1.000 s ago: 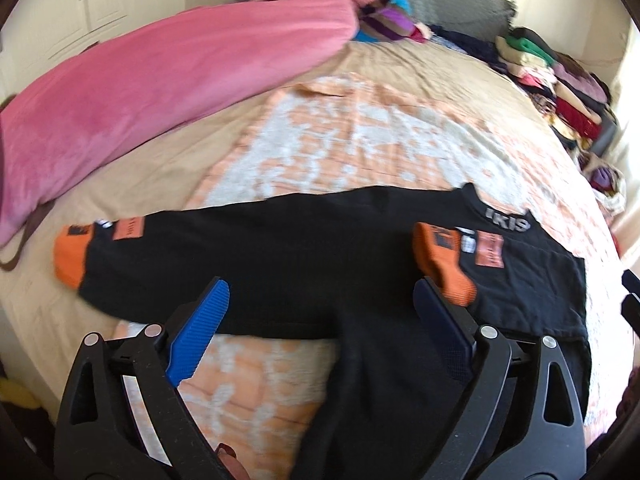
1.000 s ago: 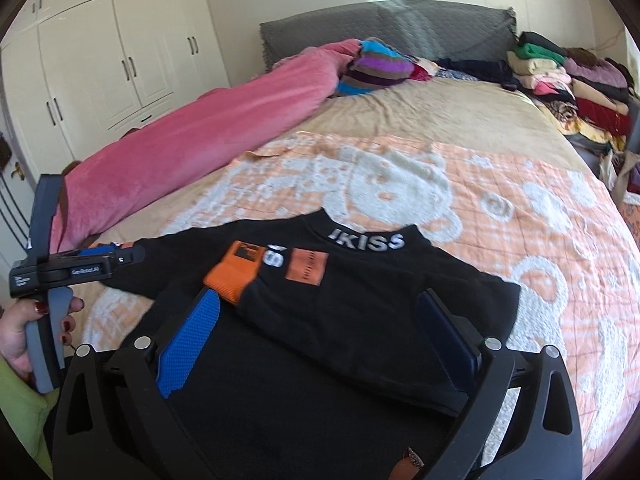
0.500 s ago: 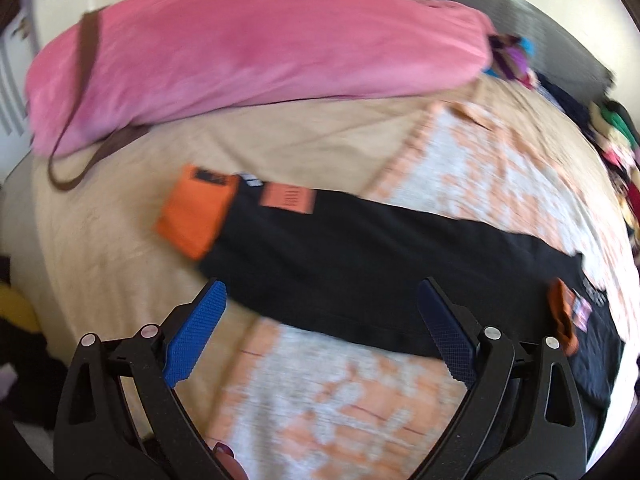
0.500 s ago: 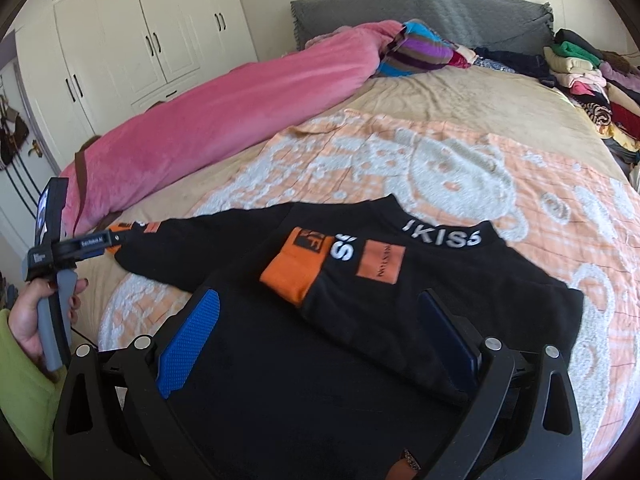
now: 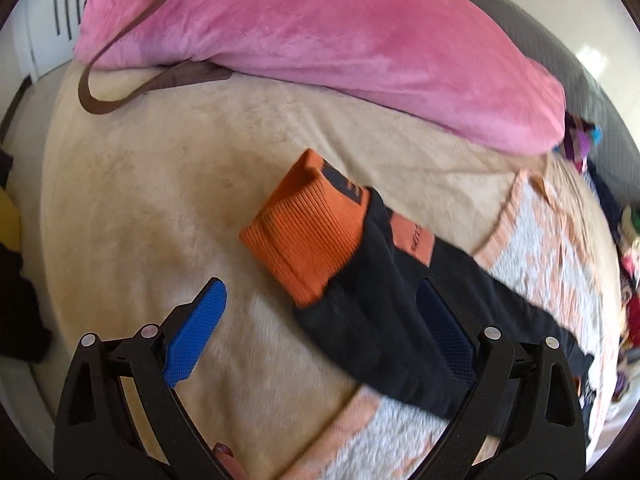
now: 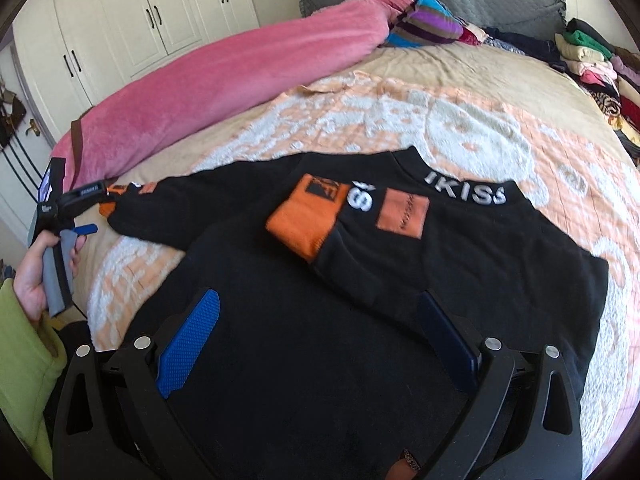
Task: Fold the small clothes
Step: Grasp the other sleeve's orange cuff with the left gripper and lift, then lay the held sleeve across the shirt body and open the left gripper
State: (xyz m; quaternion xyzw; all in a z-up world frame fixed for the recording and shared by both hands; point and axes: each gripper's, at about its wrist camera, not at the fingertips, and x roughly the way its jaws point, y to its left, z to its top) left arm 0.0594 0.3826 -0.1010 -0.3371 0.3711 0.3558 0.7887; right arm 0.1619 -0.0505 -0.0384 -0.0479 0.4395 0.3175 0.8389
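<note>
A small black sweater [image 6: 360, 280] lies flat on the bed [image 6: 460, 76], collar lettering toward 12 o'clock in the right wrist view. One sleeve is folded across the chest, its orange cuff [image 6: 308, 216] at about 11 o'clock from the right tongs [image 6: 316, 316], which hover spread wide over the body fabric, gripping nothing. The other sleeve stretches out toward 9 o'clock. In the left wrist view its orange cuff [image 5: 308, 228] lies on the beige cover at 12 o'clock from the left tongs [image 5: 320, 320], also spread apart and empty, the black sleeve running beneath the right-hand finger. A pink blanket [image 5: 320, 40] lies beyond.
</note>
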